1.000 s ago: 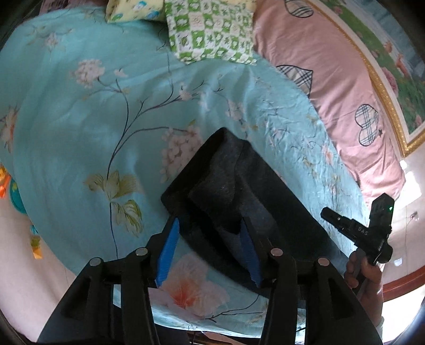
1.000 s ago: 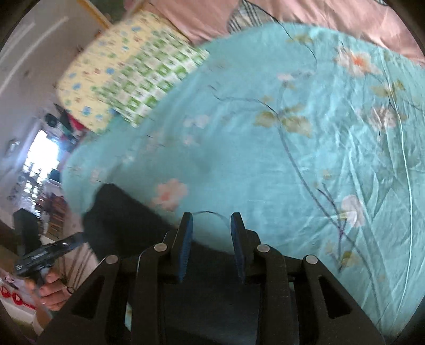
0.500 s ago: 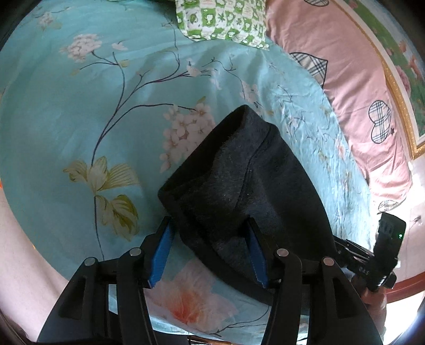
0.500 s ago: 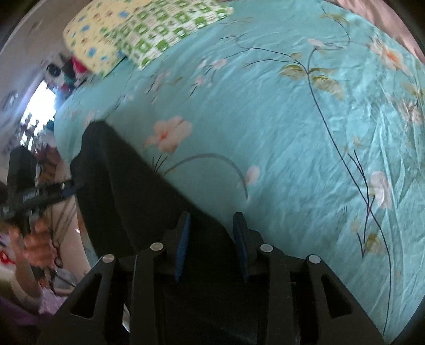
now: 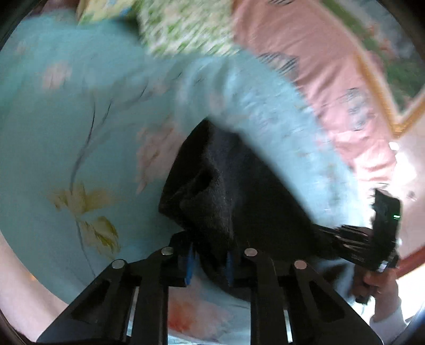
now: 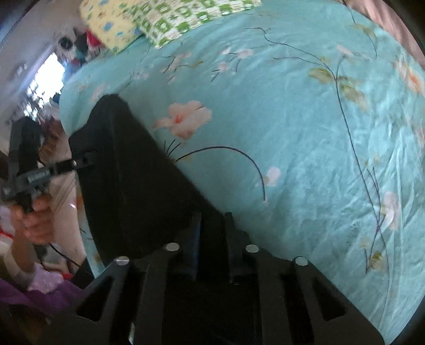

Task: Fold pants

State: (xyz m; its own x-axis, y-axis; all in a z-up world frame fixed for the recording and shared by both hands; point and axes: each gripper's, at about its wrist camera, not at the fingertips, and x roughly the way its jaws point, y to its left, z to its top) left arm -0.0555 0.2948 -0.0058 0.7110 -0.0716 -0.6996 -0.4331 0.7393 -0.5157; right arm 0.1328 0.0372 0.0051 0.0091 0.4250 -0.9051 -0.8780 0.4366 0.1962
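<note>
Dark pants (image 5: 228,191): laid on a teal floral bedspread (image 5: 79,138), near its edge; fabric bunched and lifted at the gripped end.
Left gripper (image 5: 209,261): jaws closing, a fold of the pants pinched between the blue pads, at 6 o'clock in the left wrist view.
Right gripper (image 6: 212,238): clenched on the pants' dark cloth, at 6 o'clock in its own view; seen at 4 o'clock from the left.
Green checked pillow (image 6: 186,18): at 12 o'clock.
Pink sheet (image 5: 313,66): at 2 o'clock.
</note>
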